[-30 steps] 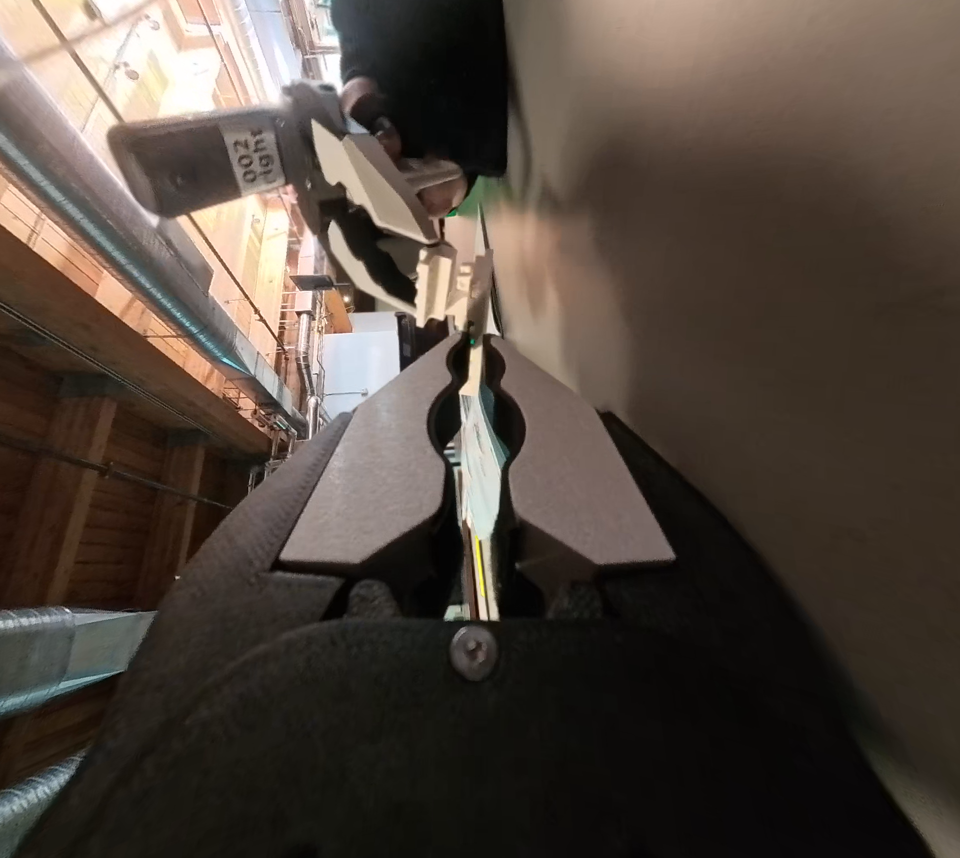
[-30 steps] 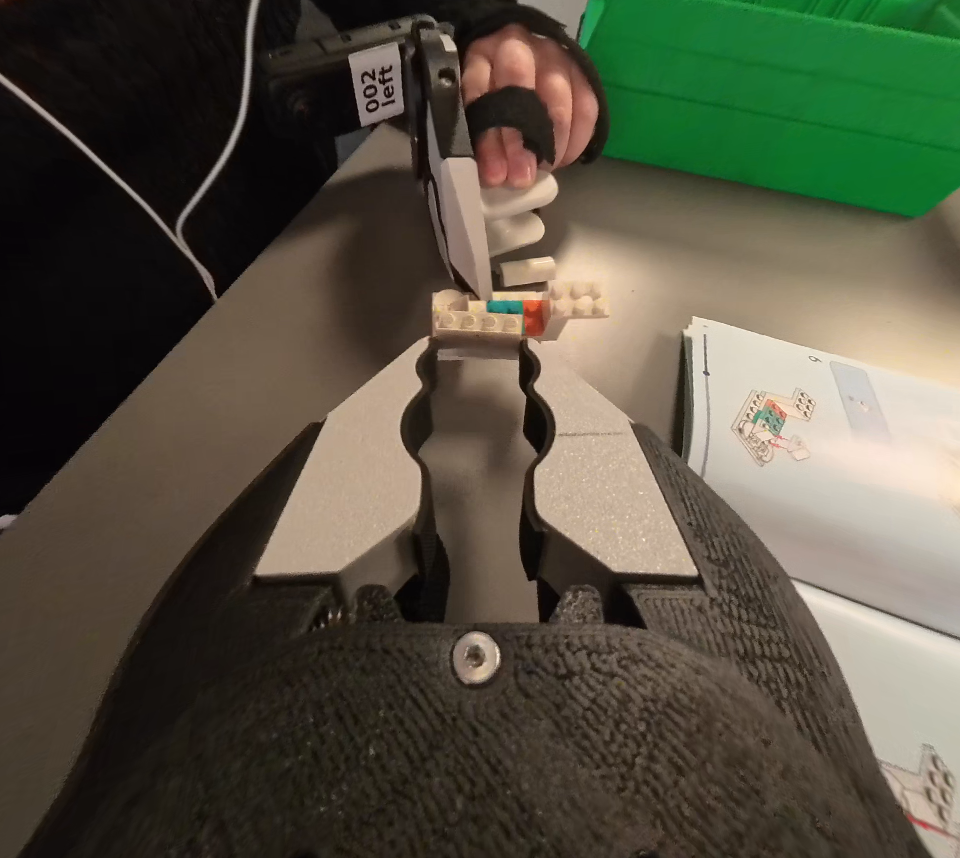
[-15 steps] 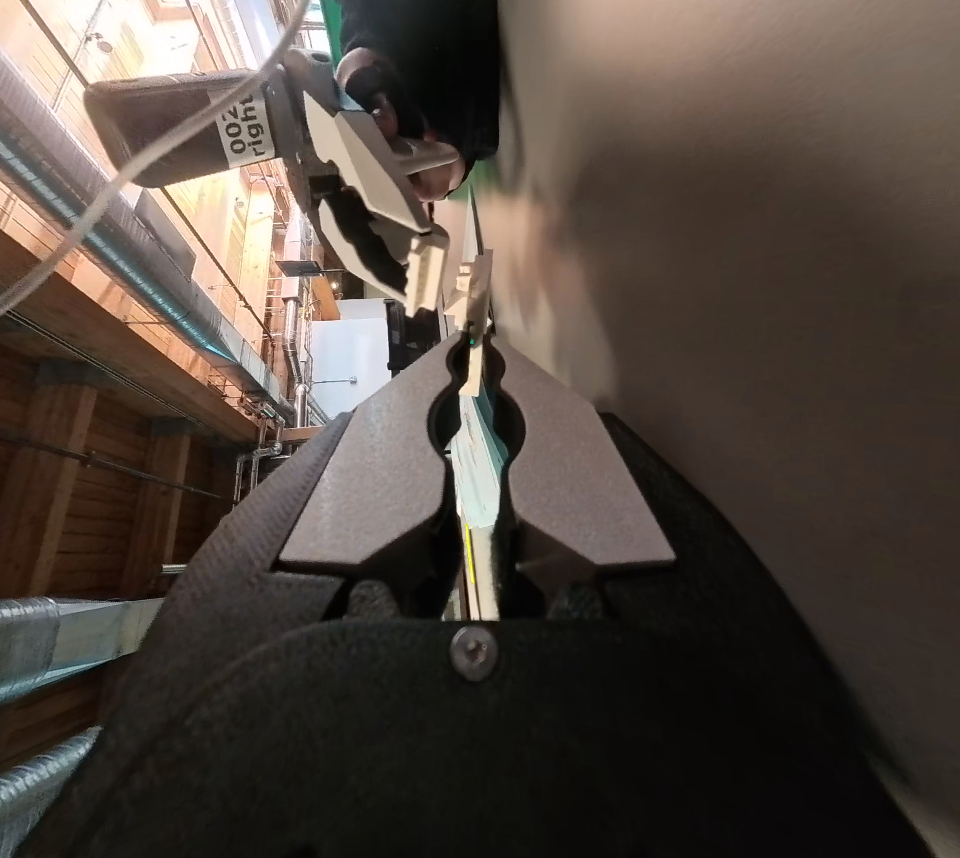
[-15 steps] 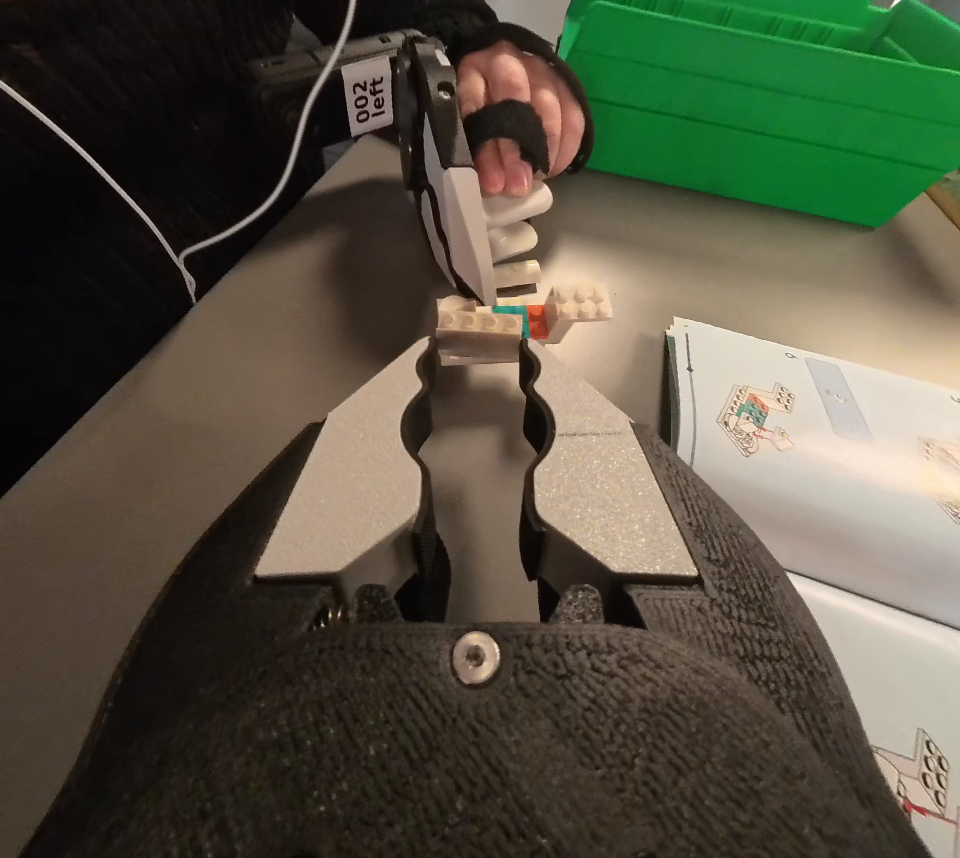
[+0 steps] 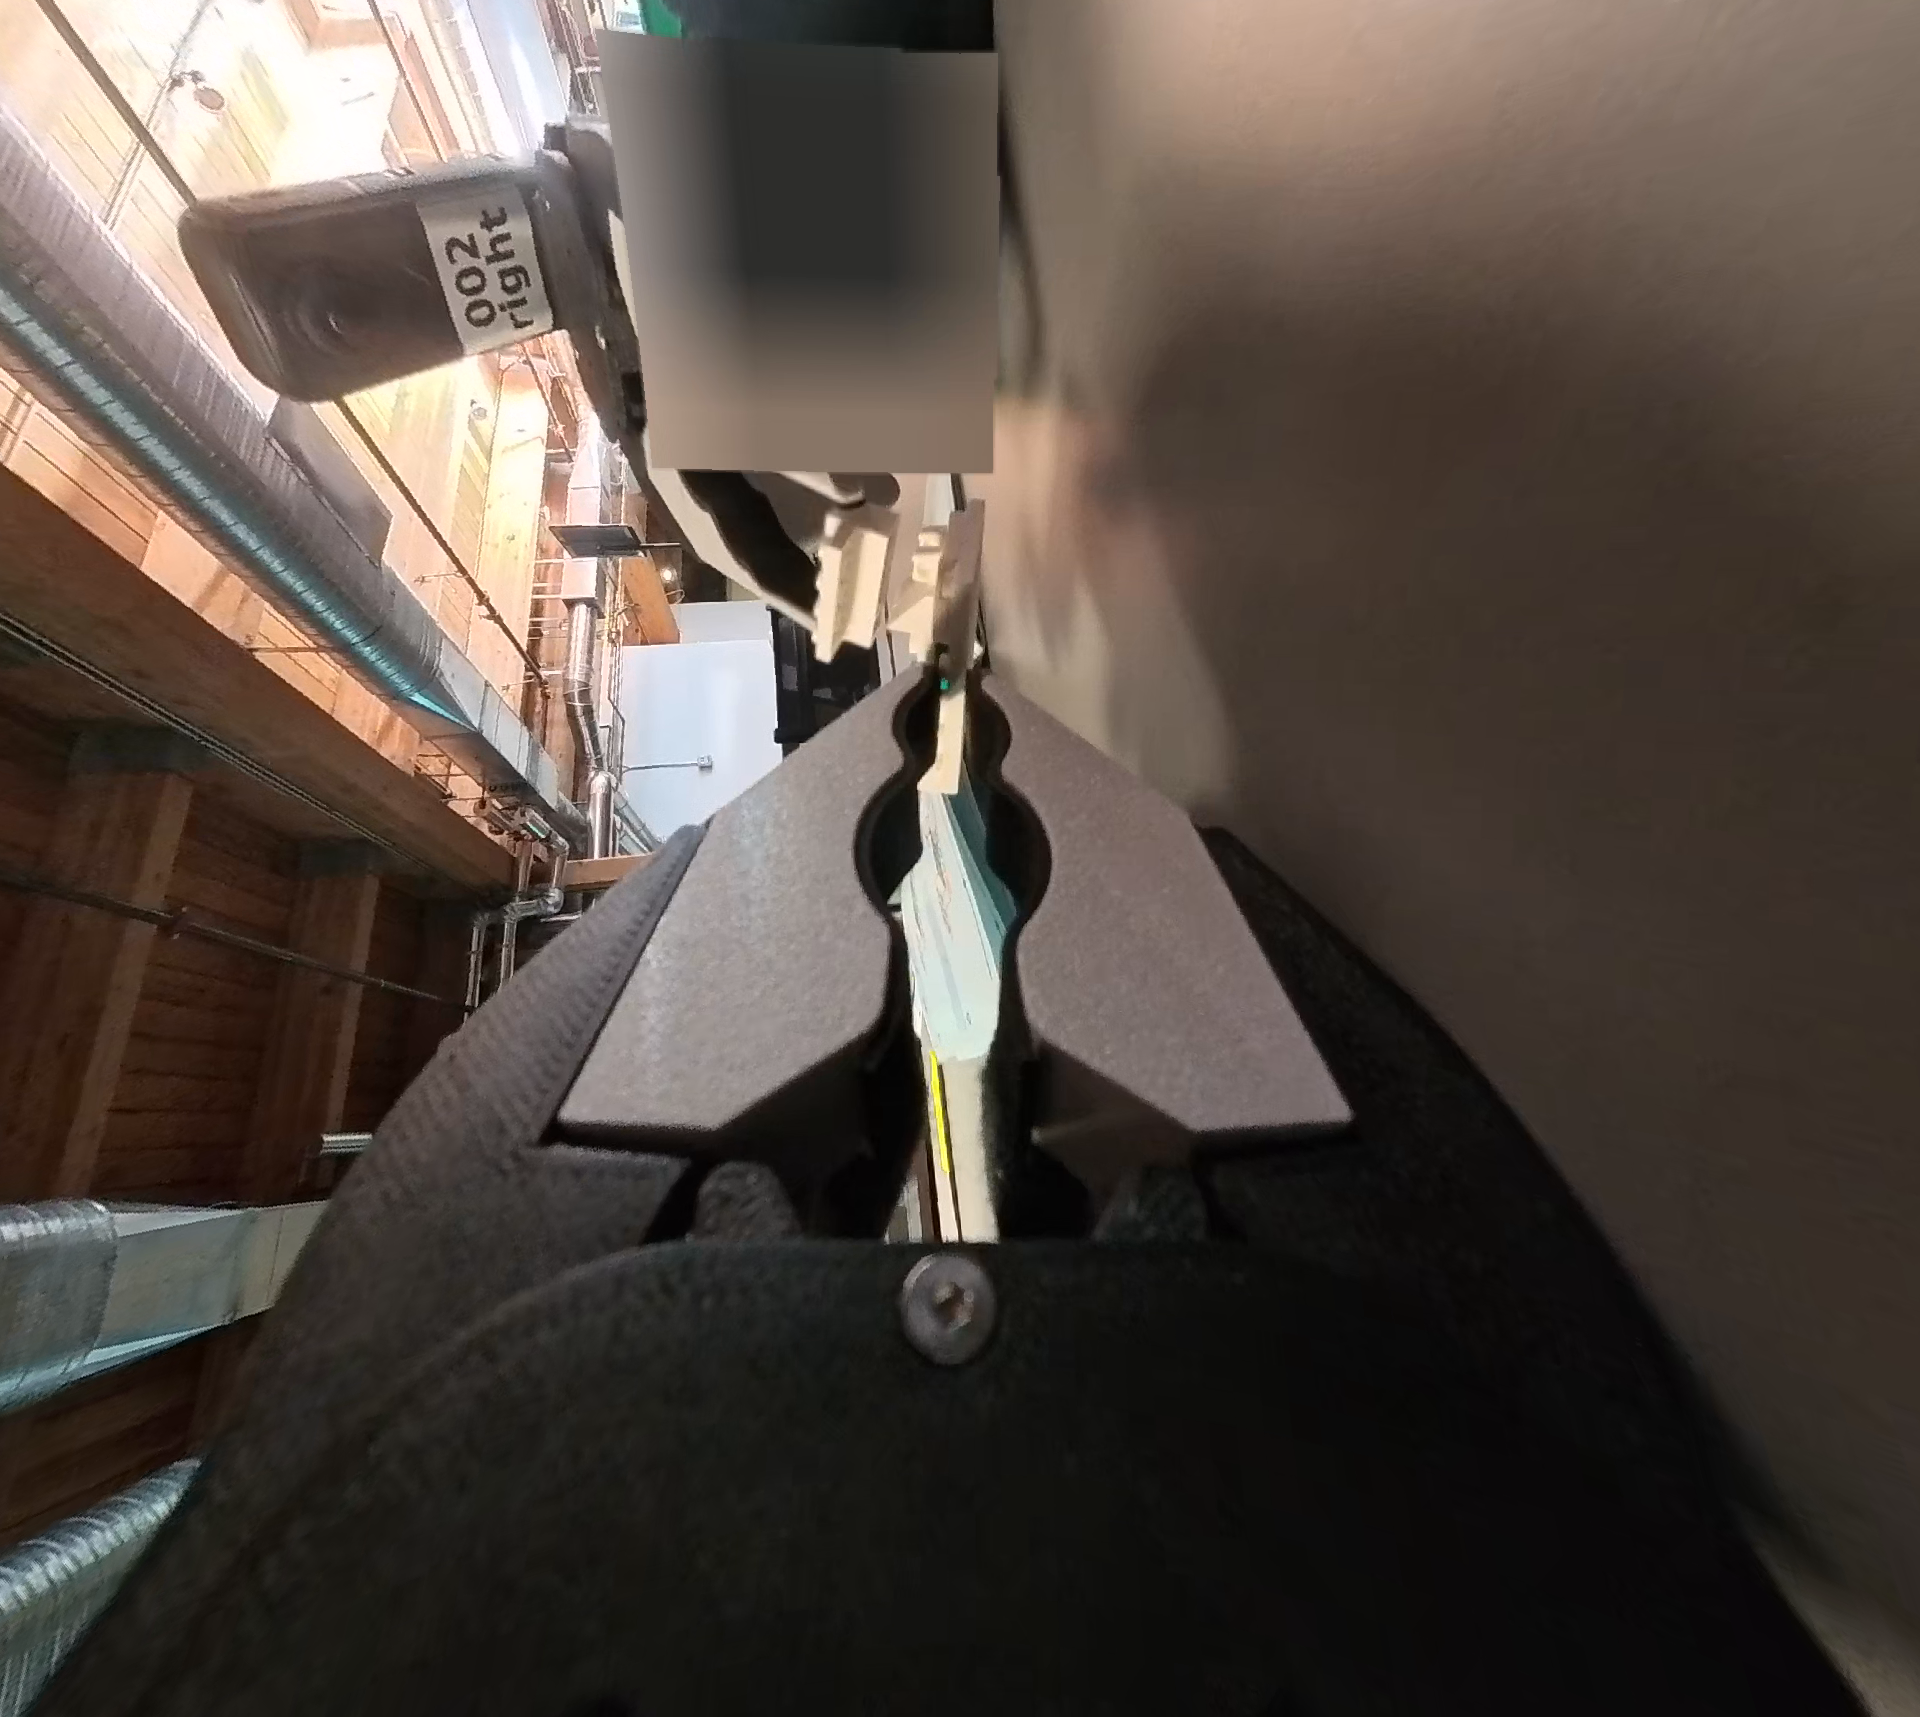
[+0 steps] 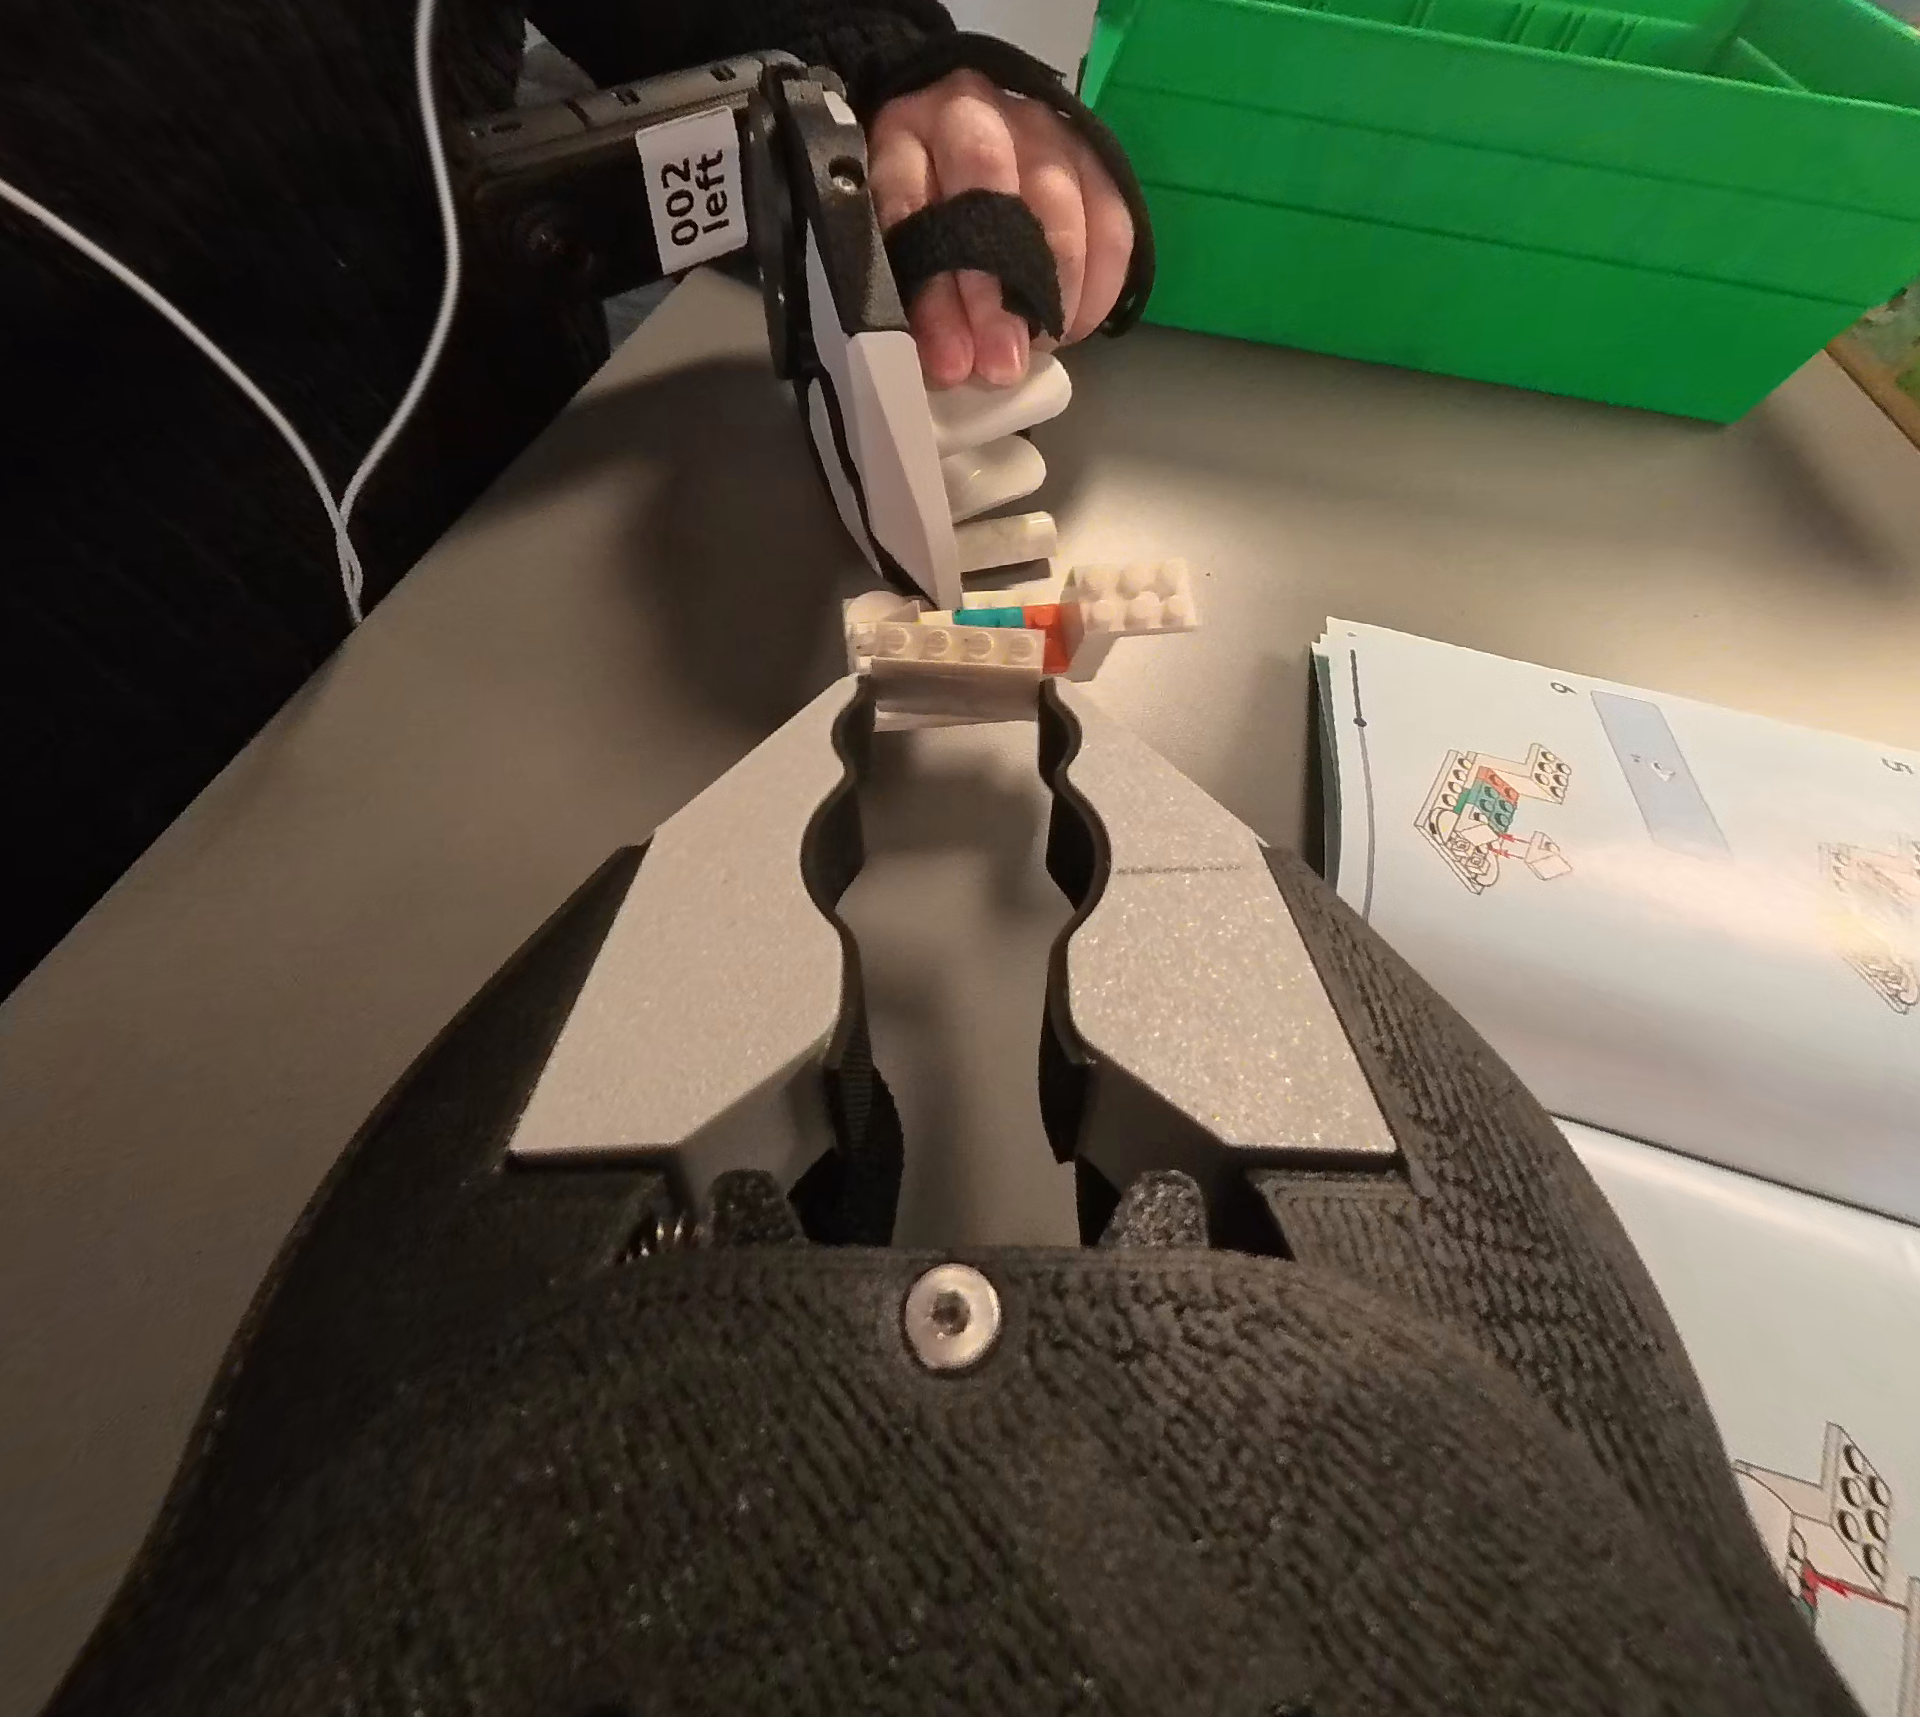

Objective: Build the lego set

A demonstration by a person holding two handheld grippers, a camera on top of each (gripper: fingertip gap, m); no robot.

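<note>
Right gripper (image 6: 951, 699) clamped the white end of the lego assembly (image 6: 1023, 625) just above the grey table (image 6: 416, 732), while the left gripper (image 6: 940, 592) pinched its far edge from above (teal and orange bricks mid-stack), instruction booklet (image 6: 1621, 846) beside.

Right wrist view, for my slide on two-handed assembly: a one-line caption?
Right tool grips a small white lego build while the left tool presses onto its top.

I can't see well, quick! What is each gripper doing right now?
Left gripper: shut on a thin white lego piece.
Right gripper: shut on the white lego model.
</note>
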